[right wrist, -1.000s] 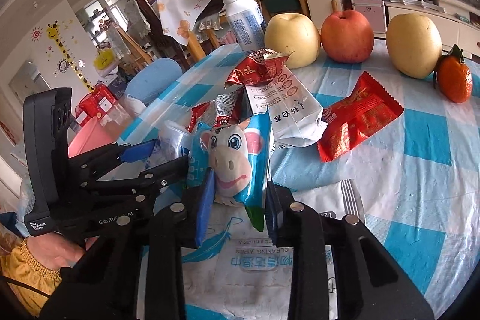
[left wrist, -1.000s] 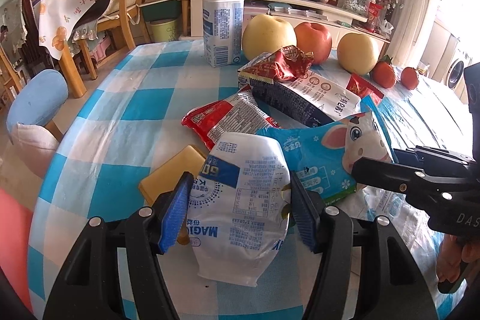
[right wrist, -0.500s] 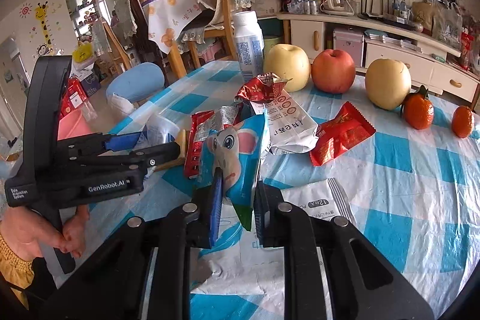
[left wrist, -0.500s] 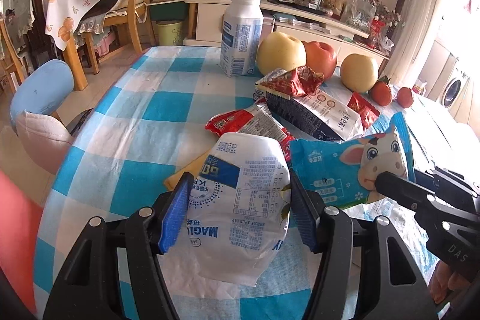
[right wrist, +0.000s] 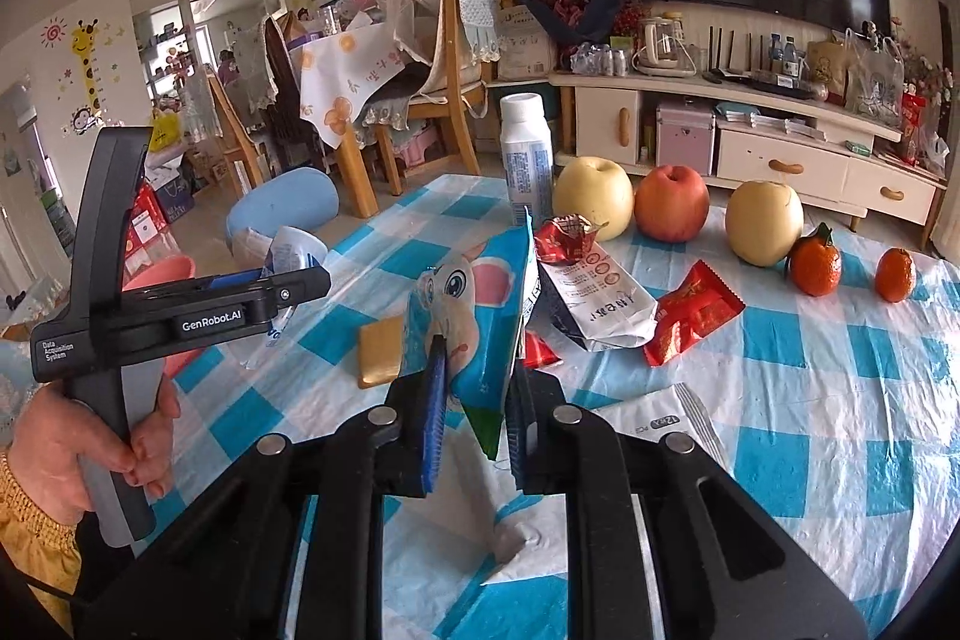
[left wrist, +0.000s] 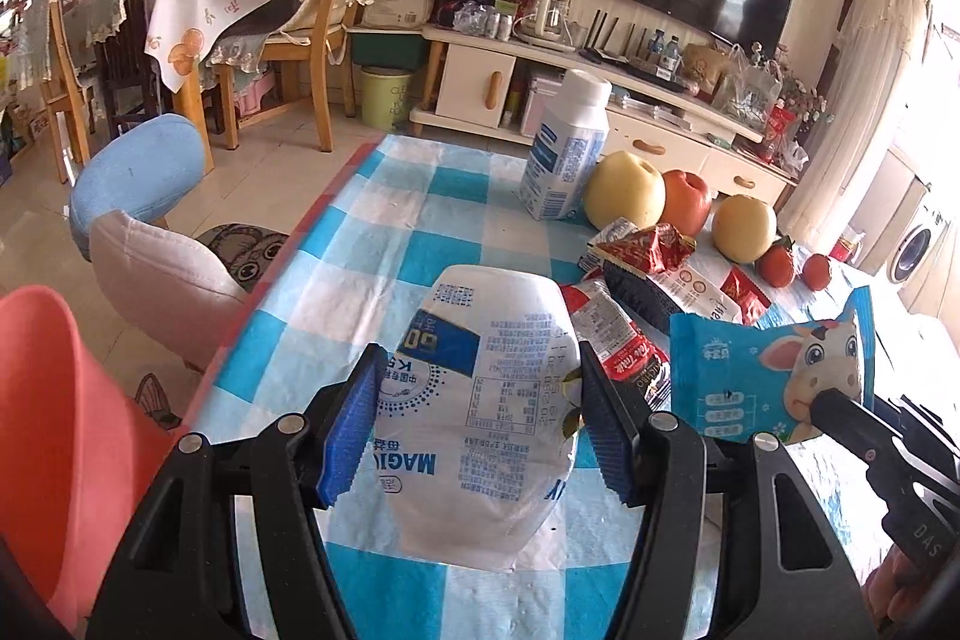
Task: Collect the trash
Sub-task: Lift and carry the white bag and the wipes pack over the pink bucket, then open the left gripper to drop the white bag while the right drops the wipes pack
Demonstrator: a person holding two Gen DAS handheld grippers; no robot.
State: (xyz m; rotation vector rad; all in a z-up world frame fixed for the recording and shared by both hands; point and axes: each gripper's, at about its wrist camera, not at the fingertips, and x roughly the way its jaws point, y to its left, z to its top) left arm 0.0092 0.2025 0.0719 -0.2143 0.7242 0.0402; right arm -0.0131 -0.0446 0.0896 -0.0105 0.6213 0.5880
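My left gripper (left wrist: 480,421) is shut on a white printed snack bag (left wrist: 486,340), held above the checked tablecloth (left wrist: 372,244). Between the pads of my right gripper (right wrist: 477,403), which is shut, a blue cow-print wrapper (right wrist: 480,304) stands upright, clear of the table. The left wrist view shows that wrapper (left wrist: 762,376) off to the right. Still on the cloth lie a red wrapper (right wrist: 690,316), a white-and-dark pouch (right wrist: 594,304), a red-and-silver wrapper (left wrist: 618,340), a gold flat packet (right wrist: 381,349) and a white flat pack (right wrist: 660,424).
A pink bin (left wrist: 54,400) stands on the floor off the table's left edge, beside a padded stool (left wrist: 138,172). At the back of the table are a white bottle (left wrist: 567,148), an apple (right wrist: 671,202), two pale fruits and tangerines (right wrist: 813,265). A hand (right wrist: 66,436) holds the left gripper.
Both grippers have risen with their wrappers and drawn back toward the table's left edge. The right jaws have pinched tighter on the cow wrapper. The pink bin has come into view.
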